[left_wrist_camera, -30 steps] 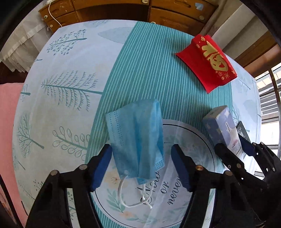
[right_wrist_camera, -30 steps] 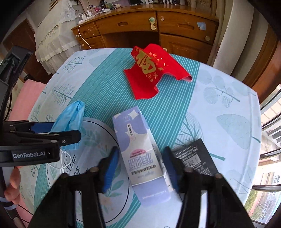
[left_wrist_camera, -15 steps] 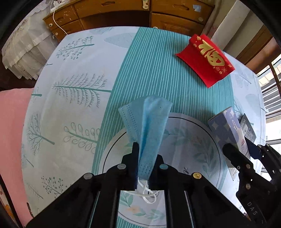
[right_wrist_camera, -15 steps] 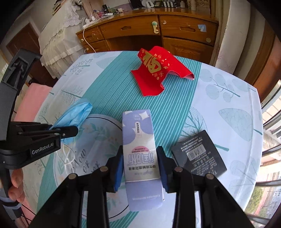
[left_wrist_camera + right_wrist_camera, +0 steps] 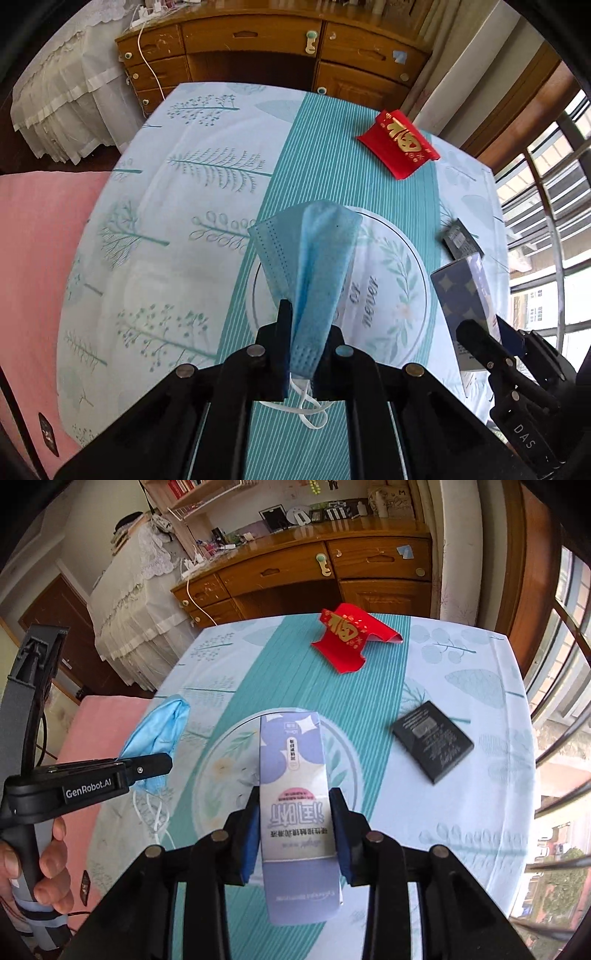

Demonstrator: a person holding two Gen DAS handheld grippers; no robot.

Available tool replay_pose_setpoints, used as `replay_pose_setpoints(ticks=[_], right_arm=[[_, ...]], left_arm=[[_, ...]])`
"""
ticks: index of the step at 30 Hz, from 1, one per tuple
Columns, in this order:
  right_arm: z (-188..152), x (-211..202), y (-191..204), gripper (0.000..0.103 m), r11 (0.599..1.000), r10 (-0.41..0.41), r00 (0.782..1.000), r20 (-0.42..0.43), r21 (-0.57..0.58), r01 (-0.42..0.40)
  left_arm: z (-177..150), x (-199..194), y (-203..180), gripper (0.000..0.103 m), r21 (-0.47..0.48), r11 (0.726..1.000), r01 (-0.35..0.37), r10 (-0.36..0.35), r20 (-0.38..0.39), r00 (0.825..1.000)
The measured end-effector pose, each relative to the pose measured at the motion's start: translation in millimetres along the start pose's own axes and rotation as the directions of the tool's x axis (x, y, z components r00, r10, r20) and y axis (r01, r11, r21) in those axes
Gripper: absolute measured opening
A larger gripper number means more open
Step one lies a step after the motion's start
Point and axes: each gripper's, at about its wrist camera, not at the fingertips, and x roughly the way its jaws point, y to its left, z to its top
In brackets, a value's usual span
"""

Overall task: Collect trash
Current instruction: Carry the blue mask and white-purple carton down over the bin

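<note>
Both your grippers have closed within the last second: the left gripper (image 5: 304, 328) now pinches the mask (image 5: 314, 258), the right gripper (image 5: 293, 823) clamps the box (image 5: 295, 794). Both items hang lifted ahead of the fingers (envelope (image 5: 347, 635) and black card (image 5: 432, 740) remain on the table (image 5: 166, 206)).

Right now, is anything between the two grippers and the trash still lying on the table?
Nothing visible blocks it, but both are occupied: the left gripper is shut on the blue mask, the right gripper on the purple box. The red envelope and black packet lie unobstructed.
</note>
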Motion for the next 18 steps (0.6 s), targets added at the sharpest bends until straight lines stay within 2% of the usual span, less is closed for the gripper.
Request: replay_pose_setpoints(ticks=[4, 9, 18], right_arm=[[-28.6, -29.0, 29.9, 0.034, 1.000, 0.002, 1.000, 0.029, 0.021, -0.002], [-72.4, -65.5, 76.4, 0.034, 0.998, -0.019, 0.997, 0.070, 0.055, 0.016], [-173.7, -118.3, 180.6, 0.034, 0.992, -0.035, 0.990, 0.139, 0.121, 0.018]], left_arm=[[-34.4, -36.7, 27.6, 0.005, -0.004, 0.999, 0.049, -0.048, 0.033, 0.998], [-88.3, -72.6, 72.8, 0.005, -0.019, 0.991, 0.132, -0.132, 0.028, 0.991], [-198.2, -129.3, 151.8, 0.005, 0.065, 0.978, 0.198, -0.201, 0.050, 0.978]])
